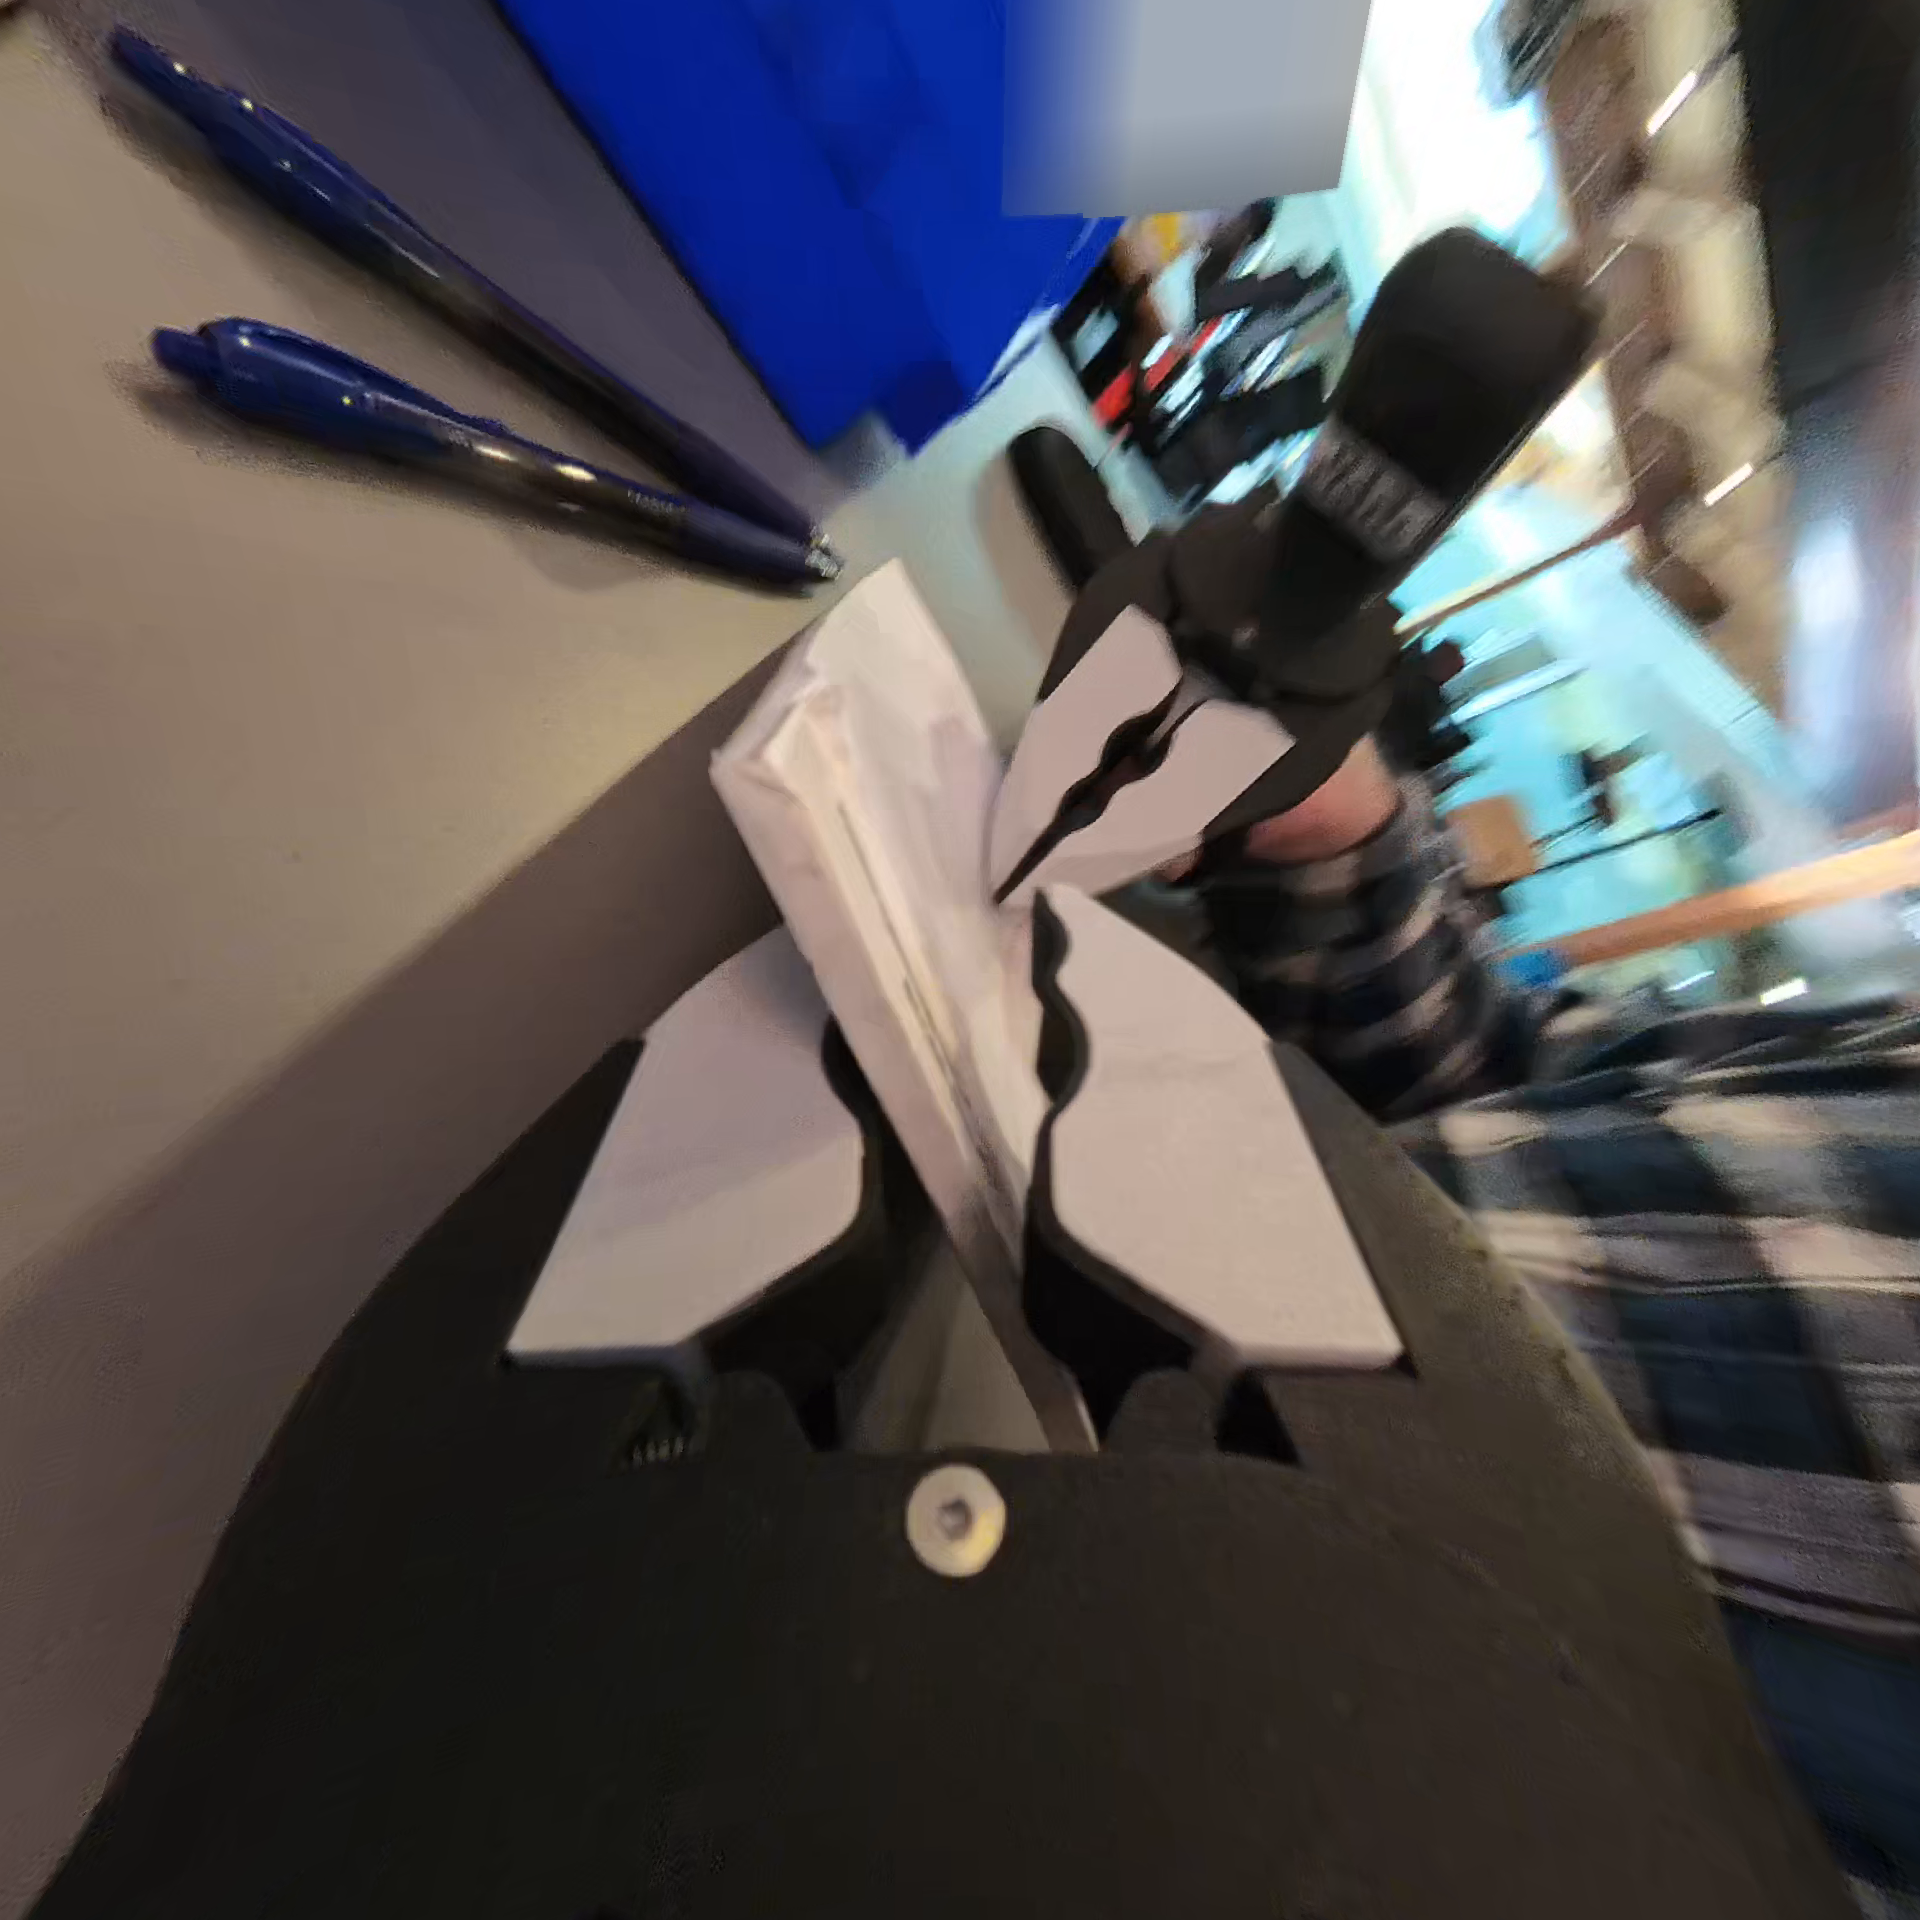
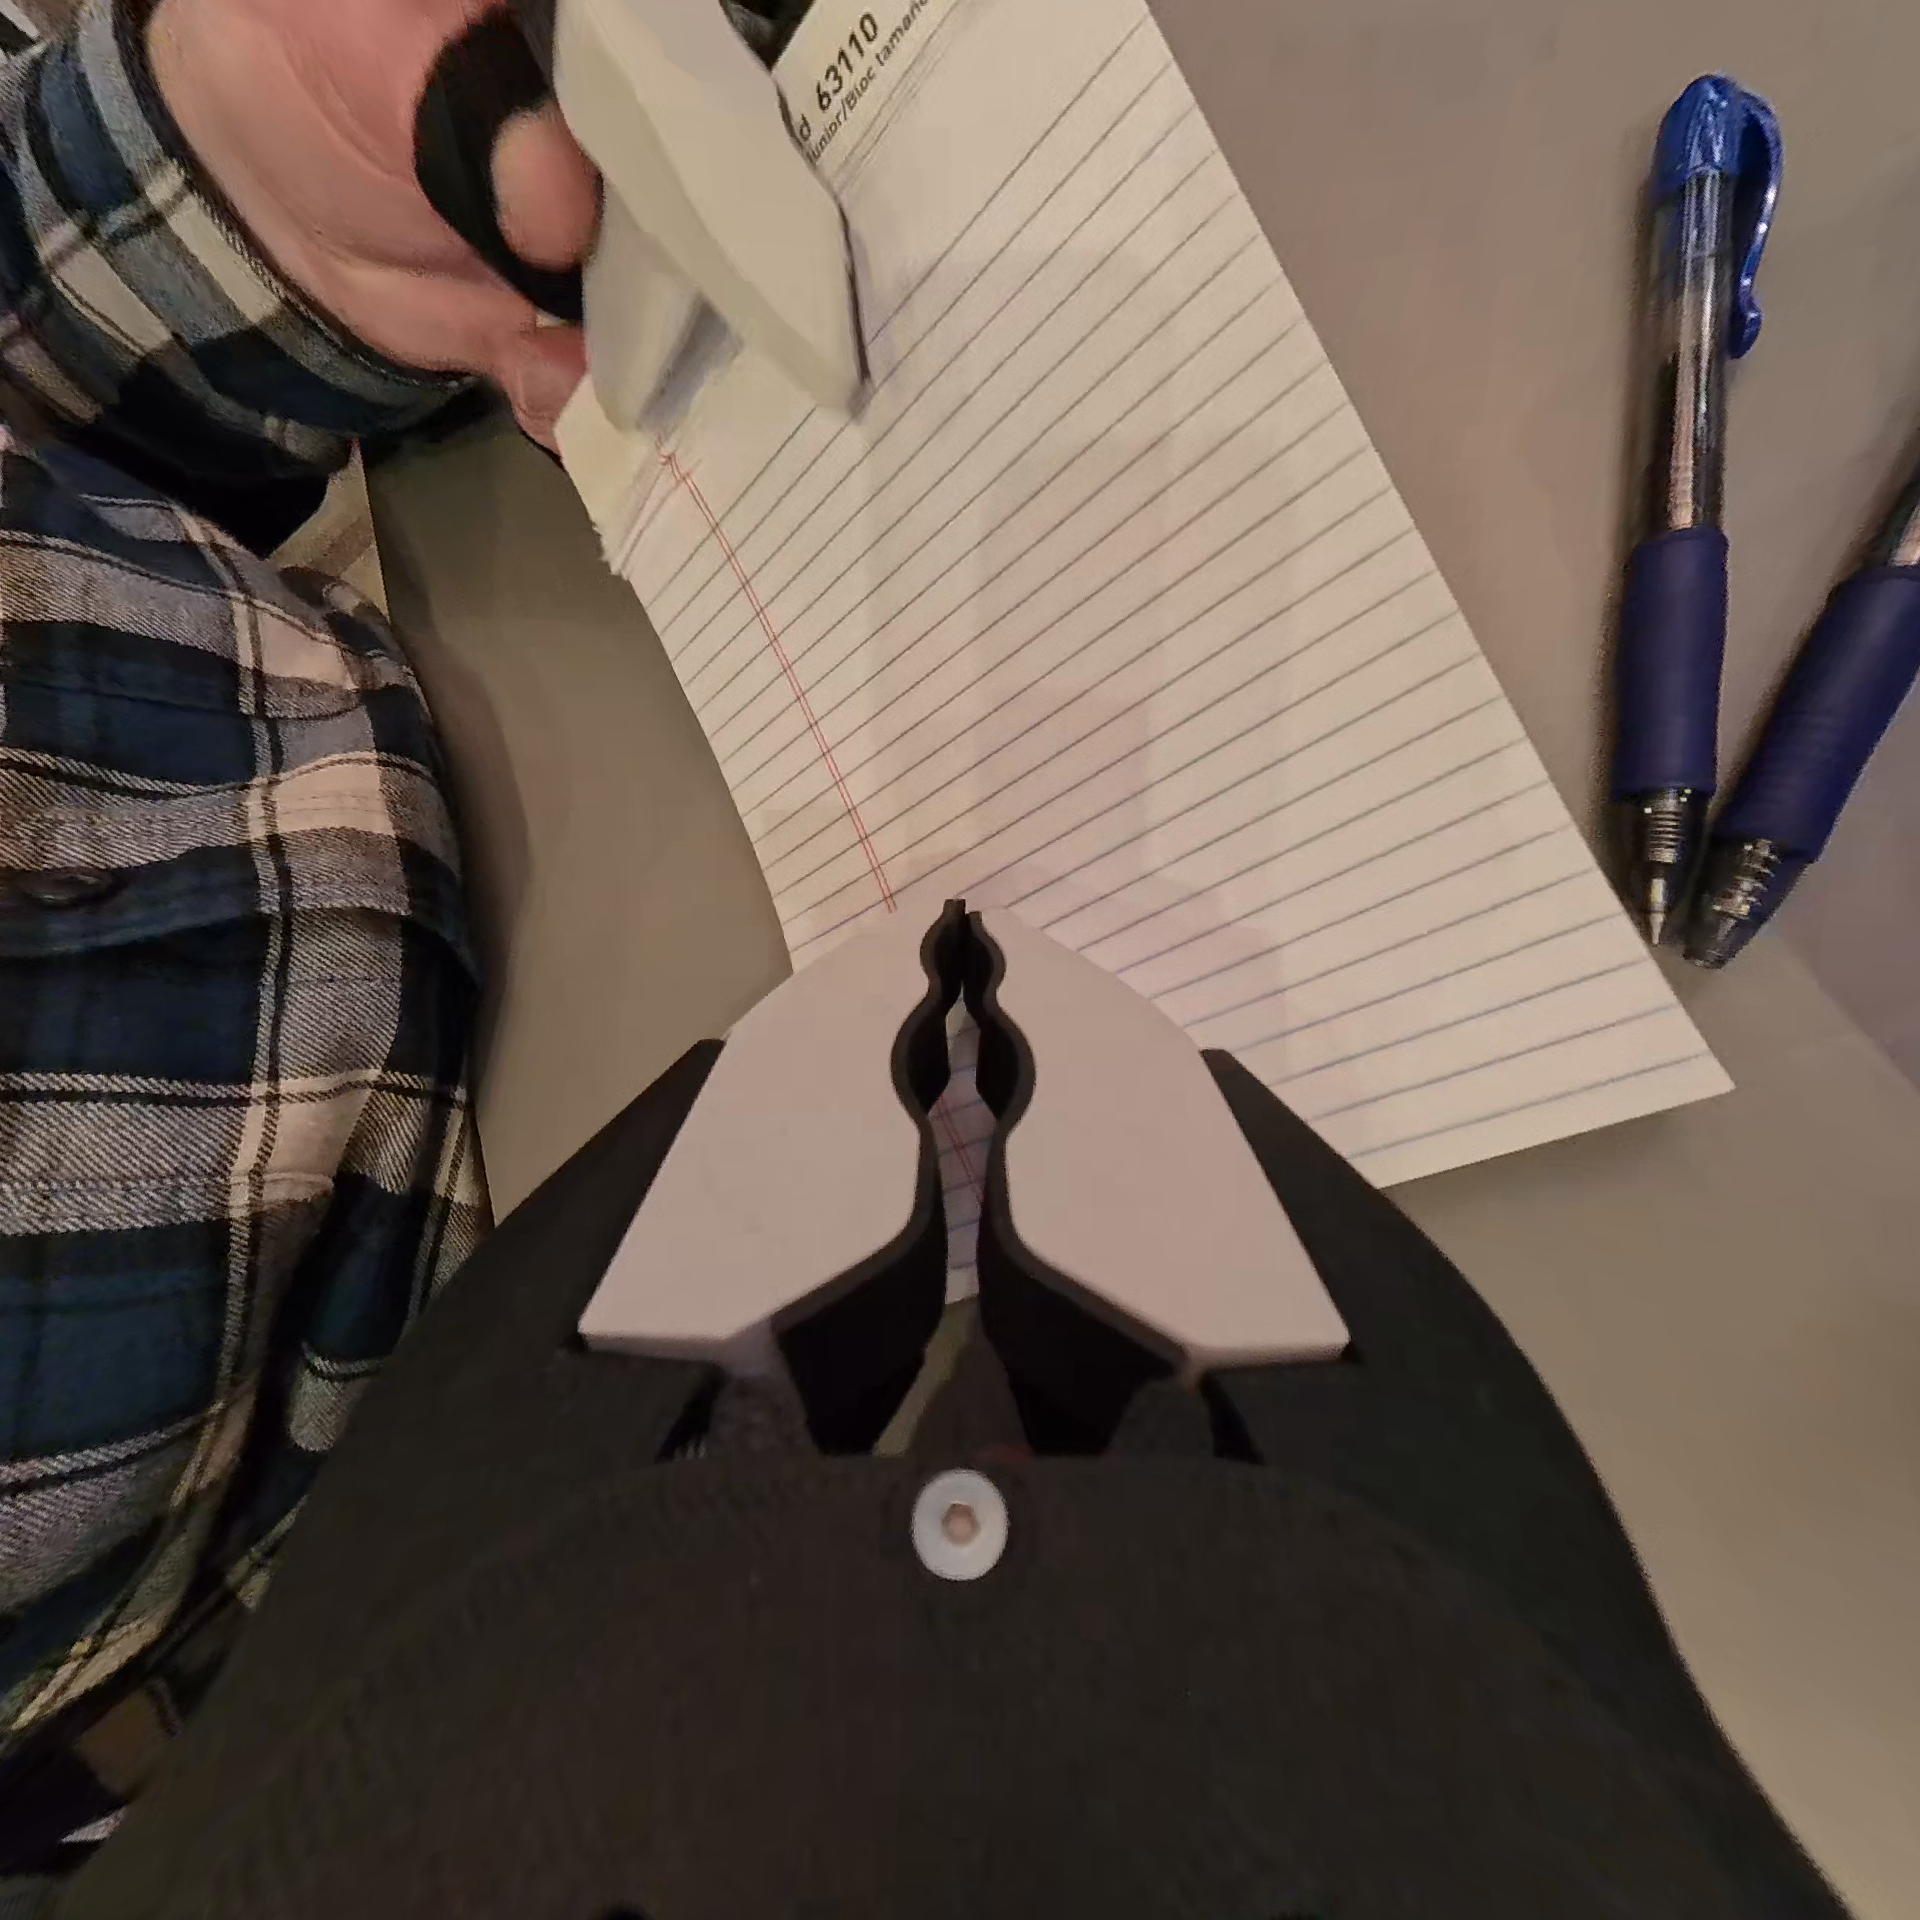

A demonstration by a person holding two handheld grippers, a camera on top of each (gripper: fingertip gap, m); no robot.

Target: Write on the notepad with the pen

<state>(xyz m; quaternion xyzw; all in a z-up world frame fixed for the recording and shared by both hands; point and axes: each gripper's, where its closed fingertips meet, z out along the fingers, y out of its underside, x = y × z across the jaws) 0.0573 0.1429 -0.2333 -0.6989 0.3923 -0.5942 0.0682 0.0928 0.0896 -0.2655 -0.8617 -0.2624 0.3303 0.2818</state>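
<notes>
A: Left wrist view: the left tongs (image 1: 935,935) have the notepad (image 1: 883,831) edge-on between their two white fingers. Are they clamped on it?

B: The right-hand finger (image 1: 1174,1122) lies against the pad's face. On the other side the picture is blurred, and a dark gap shows between the pad and the left-hand finger (image 1: 717,1143) lower down. The right wrist view shows the left tongs (image 2: 831,343) from outside, with one finger lying on the notepad (image 2: 1143,644) at its top corner, so they appear closed on it.

A: And the right tongs?

B: In the right wrist view the right tongs (image 2: 961,914) have their tips together, with only the wavy slot behind them showing paper underneath. Nothing sits between them. They hang over the near edge of the pad, beside the red margin line.

A: Where does the pad lie?

B: On the grey bench (image 2: 1558,1455), slanted, its lined sheet facing up. The top left corner reaches the bench edge, next to a hand (image 2: 416,177) and a plaid sleeve (image 2: 135,249).

A: And the pens?

B: Two blue pens (image 2: 1683,499) lie on the bench to the right of the pad, clear of it, their tips close together and pointing toward the camera. The left wrist view shows the same pens (image 1: 447,426) past the pad's far end, with a blue object (image 1: 810,187) behind them. No tongs touch either pen.
</notes>
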